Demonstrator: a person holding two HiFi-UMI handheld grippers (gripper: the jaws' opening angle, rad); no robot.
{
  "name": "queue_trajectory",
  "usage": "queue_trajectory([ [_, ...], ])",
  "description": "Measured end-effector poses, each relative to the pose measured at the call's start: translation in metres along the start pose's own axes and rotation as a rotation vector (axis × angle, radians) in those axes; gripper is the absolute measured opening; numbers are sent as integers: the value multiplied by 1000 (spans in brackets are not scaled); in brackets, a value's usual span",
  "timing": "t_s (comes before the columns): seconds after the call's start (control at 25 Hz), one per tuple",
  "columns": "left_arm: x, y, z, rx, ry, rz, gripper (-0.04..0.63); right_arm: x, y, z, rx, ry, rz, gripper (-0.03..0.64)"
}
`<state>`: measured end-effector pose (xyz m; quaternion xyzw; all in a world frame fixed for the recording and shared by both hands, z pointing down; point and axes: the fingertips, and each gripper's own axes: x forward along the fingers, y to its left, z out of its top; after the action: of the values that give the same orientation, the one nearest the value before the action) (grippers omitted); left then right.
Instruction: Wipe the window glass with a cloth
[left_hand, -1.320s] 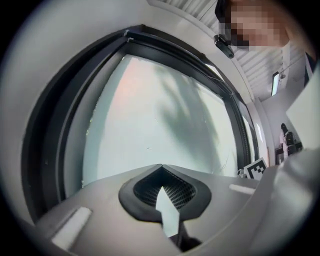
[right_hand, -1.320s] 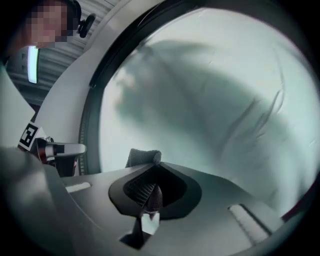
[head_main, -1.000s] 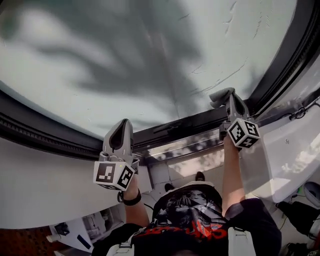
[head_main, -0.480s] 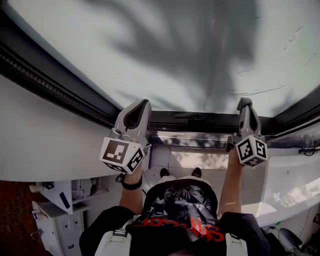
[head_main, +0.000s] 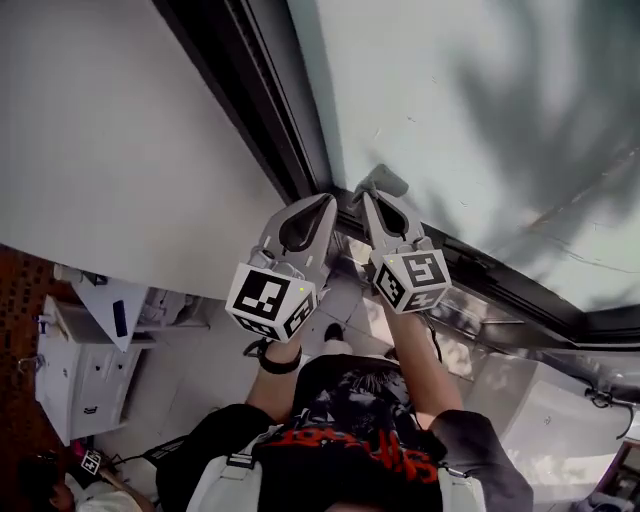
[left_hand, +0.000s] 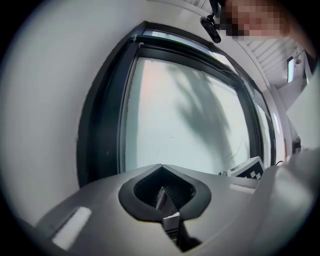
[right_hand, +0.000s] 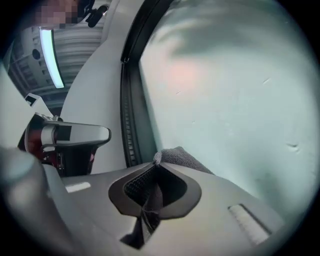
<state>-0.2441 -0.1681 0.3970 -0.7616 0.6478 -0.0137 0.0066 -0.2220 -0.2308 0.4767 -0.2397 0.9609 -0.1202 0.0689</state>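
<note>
Head view: cloth pinched at the corner of the pane

Shows both forearms stretched up and forward, side by side and nearly touching, with a dark band (head_main: 272, 362) round the left wrist. Finds the left tongs (head_main: 322, 203) clenched on nothing, tips met in a point and aimed at the dark window frame (head_main: 250, 90), just beside the white wall (head_main: 110, 130). Bears this out in the left gripper view: left tongs (left_hand: 161, 166) closed tip to tip, with only window glass (left_hand: 190, 115) ahead.

Finds the right tongs (head_main: 372, 192) just beside them, grasping a grey cloth (head_main: 385, 180). Places the cloth at the window glass (head_main: 480, 120), near the corner where the frame's upright meets its bottom rail.

Right gripper view: right tongs (right_hand: 156, 164) gripping the cloth (right_hand: 182, 157), bunched in a wad past the tips and pointing at the window glass (right_hand: 235, 90), with a strip trailing back between the jaws. Puts the cloth's long axis along the tongs. Cannot tell whether the wad touches the pane.
</note>
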Motion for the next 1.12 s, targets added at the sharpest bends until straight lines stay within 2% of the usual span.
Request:
queue_trajectory([
  [0.08,-12,16,-1,-8,9,45,-20,23,20,-1,-19,21,56,18],
  [0.16,-18,26,-5,-18,16,66,-20,38,24,-5,-50,55,70,18],
  [0.24,-18,27,-11,-28,23,59,-20,36,11,-10,-74,81,32,18],
  [0.32,-11,23,-18,-35,29,33,-20,16,-18,-8,-69,68,-52,18],
  [0.44,9,7,-23,-39,32,-25,-20,-34,-73,5,-65,20,-212,18],
  [0.56,38,-30,-23,-35,29,-122,-20,-114,-133,22,-72,-26,-398,18],
  [0.64,58,-54,-23,-31,32,-174,-20,-181,-172,36,-79,-68,-538,18],
  [0.8,88,-96,-17,-16,28,-226,-20,-332,-252,62,-94,-136,-846,18],
  [1.0,106,-145,-19,13,50,-276,-20,-500,-339,65,-1,-169,-1226,18],
  [1.08,110,-159,-23,13,59,-288,-20,-536,-353,64,38,-187,-1306,18],
  [1.12,110,-162,-23,14,62,-288,-20,-538,-355,61,52,-194,-1308,18],
])
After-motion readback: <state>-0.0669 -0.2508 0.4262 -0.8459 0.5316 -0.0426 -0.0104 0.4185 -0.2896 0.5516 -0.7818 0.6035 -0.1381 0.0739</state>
